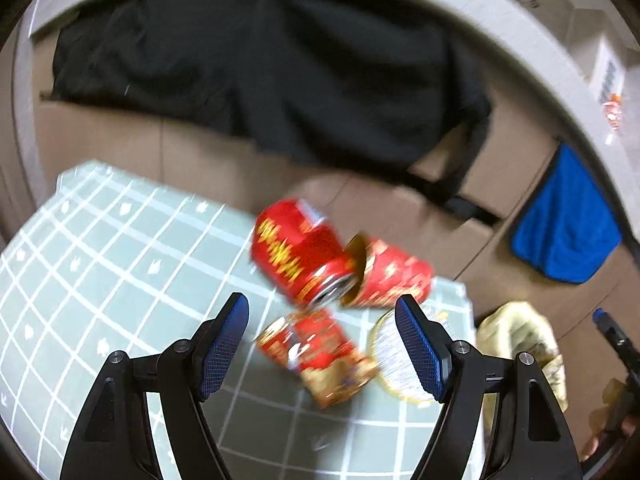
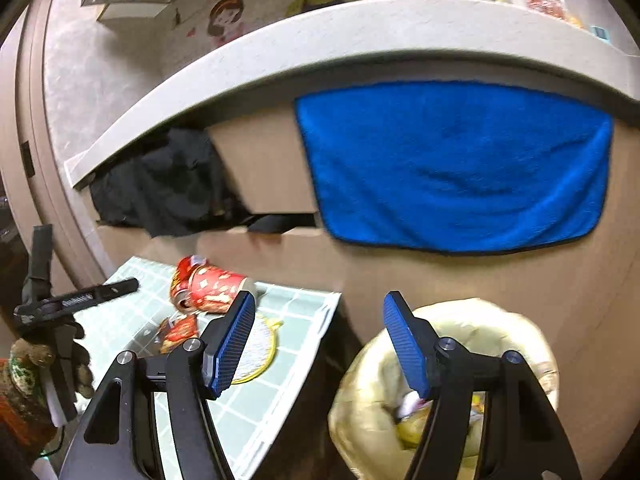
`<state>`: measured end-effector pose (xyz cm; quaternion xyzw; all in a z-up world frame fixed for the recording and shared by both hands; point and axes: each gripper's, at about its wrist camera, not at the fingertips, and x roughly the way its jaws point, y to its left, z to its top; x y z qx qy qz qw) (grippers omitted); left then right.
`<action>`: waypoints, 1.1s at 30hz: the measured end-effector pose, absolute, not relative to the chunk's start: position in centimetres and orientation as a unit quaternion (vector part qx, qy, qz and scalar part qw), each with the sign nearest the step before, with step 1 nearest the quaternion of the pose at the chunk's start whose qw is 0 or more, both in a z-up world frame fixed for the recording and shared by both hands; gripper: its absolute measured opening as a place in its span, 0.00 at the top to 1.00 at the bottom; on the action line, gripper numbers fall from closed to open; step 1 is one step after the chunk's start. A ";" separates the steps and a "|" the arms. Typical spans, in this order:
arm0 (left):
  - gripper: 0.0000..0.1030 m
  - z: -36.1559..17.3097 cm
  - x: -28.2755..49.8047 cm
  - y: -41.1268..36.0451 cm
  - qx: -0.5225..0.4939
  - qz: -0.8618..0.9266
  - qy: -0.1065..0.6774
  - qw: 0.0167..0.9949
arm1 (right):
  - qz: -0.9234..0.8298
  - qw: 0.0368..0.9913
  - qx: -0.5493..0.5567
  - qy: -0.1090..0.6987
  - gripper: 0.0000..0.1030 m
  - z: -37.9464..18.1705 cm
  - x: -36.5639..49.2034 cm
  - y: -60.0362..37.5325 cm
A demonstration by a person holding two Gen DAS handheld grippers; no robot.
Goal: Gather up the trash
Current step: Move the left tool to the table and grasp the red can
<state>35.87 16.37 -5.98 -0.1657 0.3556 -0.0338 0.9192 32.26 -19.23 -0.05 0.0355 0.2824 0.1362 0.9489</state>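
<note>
A red drink can [image 1: 300, 248] lies on its side on the green grid mat [image 1: 100, 260], its end against a red paper cup [image 1: 392, 276] that also lies on its side. Nearer me are a crumpled red wrapper [image 1: 320, 356] and a round foil lid [image 1: 388, 356]. My left gripper [image 1: 322, 302] hangs open just above them, holding nothing. My right gripper [image 2: 320, 300] stands open and empty over the yellow trash bag [image 2: 460, 332], right of the mat [image 2: 296, 308]. Some trash [image 2: 412, 412] shows inside the bag. The can [image 2: 182, 280] and cup [image 2: 216, 288] also show in the right wrist view.
A blue towel [image 2: 460, 168] hangs on the brown cabinet front under a pale countertop [image 2: 280, 52]. Dark cloth [image 2: 168, 184] fills an open space to its left. A gloved hand [image 2: 80, 360] holds the left gripper at the mat's left edge.
</note>
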 end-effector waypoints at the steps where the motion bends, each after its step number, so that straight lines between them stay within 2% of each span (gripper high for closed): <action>1: 0.26 -6.8 36.0 16.5 -0.167 -0.031 0.365 0.915 | 0.140 0.948 0.035 0.285 0.38 -0.3 32.3 -18.8; 6: 0.26 -10.5 36.9 16.6 -0.200 -0.045 0.408 0.889 | 0.148 0.940 0.033 0.305 0.38 -1.6 32.3 -16.9; 10: 0.26 -9.3 37.6 16.8 -0.191 -0.061 0.361 0.911 | 0.151 0.935 0.026 0.319 0.38 -2.6 32.4 -16.2; 12: 0.26 -8.8 39.0 16.9 -0.174 -0.072 0.360 0.914 | 0.152 0.933 0.027 0.325 0.38 -3.0 32.5 -16.0; 17: 0.26 -9.6 43.4 19.6 -0.257 -0.050 0.380 0.887 | 0.160 0.927 0.044 0.337 0.38 -4.0 33.6 -15.5; 23: 0.25 -11.3 47.8 19.7 -0.281 -0.023 0.414 0.866 | 0.174 0.922 0.039 0.345 0.38 -4.8 34.6 -14.0; 27: 0.24 -13.0 48.5 20.3 -0.331 -0.034 0.432 0.838 | 0.174 0.921 0.037 0.346 0.38 -5.2 35.0 -14.1; 33: 0.26 -13.0 48.1 19.4 -0.341 -0.049 0.432 0.833 | 0.176 0.913 0.057 0.363 0.38 -6.2 36.2 -14.3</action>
